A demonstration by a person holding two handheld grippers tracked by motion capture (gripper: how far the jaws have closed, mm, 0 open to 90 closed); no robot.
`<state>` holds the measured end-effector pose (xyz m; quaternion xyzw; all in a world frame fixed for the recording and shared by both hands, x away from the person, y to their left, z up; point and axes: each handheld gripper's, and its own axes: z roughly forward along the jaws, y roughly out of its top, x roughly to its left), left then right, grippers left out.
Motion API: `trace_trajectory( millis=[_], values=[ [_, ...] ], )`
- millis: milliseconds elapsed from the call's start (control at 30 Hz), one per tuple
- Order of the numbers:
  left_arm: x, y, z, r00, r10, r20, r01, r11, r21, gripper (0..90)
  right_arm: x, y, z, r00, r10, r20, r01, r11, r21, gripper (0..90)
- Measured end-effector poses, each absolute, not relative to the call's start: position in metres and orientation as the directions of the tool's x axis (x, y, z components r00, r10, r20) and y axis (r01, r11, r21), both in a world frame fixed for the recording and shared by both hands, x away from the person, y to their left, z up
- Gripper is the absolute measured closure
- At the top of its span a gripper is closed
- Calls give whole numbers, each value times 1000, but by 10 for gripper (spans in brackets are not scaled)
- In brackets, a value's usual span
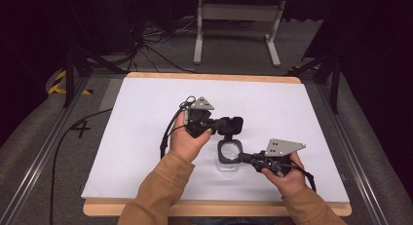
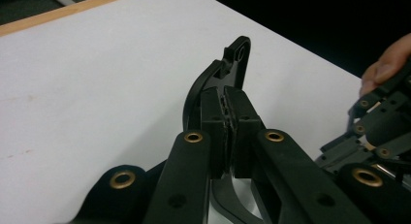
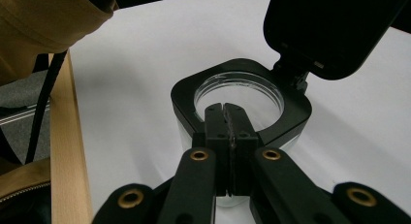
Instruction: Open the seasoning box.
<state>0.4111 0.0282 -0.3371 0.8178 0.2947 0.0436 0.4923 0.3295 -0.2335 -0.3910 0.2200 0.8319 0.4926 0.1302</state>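
A small clear container (image 1: 229, 156) with a black rim (image 3: 184, 99) stands on the white sheet near the table's front. Its hinged black lid (image 1: 234, 124) is swung up and open, and it looms dark at the top right of the right gripper view (image 3: 334, 30). My left gripper (image 1: 217, 123) is shut on the lid's edge, a curved black piece (image 2: 228, 69) pinched between its jaws (image 2: 225, 102). My right gripper (image 1: 242, 157) comes in from the right and is shut on the container's near rim (image 3: 224, 110).
The white sheet (image 1: 146, 137) covers a wooden tabletop (image 3: 72, 151). A tan sleeve (image 3: 53, 15) hangs at the left of the right gripper view. The right hand's fingers (image 2: 387, 69) and gripper body (image 2: 383, 129) lie close beside my left jaws. Cables and a metal stand (image 1: 238, 20) are on the floor beyond.
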Motion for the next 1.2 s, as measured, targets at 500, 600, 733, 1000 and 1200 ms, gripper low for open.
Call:
trace_trajectory(
  millis=[500, 600, 733, 1000, 1200],
  values=[
    [407, 31, -333, 833, 508, -220, 422, -325, 846, 839, 327, -232, -388, -867, 498, -32, 226, 449, 865, 900],
    [402, 33, -328, 846, 489, -210, 405, -334, 851, 804, 328, -235, -386, -867, 497, -38, 227, 462, 858, 888],
    [395, 37, -324, 857, 486, -170, 378, -372, 848, 768, 331, -240, -382, -864, 502, -31, 232, 452, 861, 872],
    [377, 60, -321, 843, 519, -141, 384, -396, 834, 680, 342, -254, -363, -858, 513, 4, 248, 408, 879, 805],
    [371, 86, -324, 817, 557, -152, 422, -397, 815, 638, 358, -268, -351, -843, 538, 6, 256, 391, 884, 772]
  ],
)
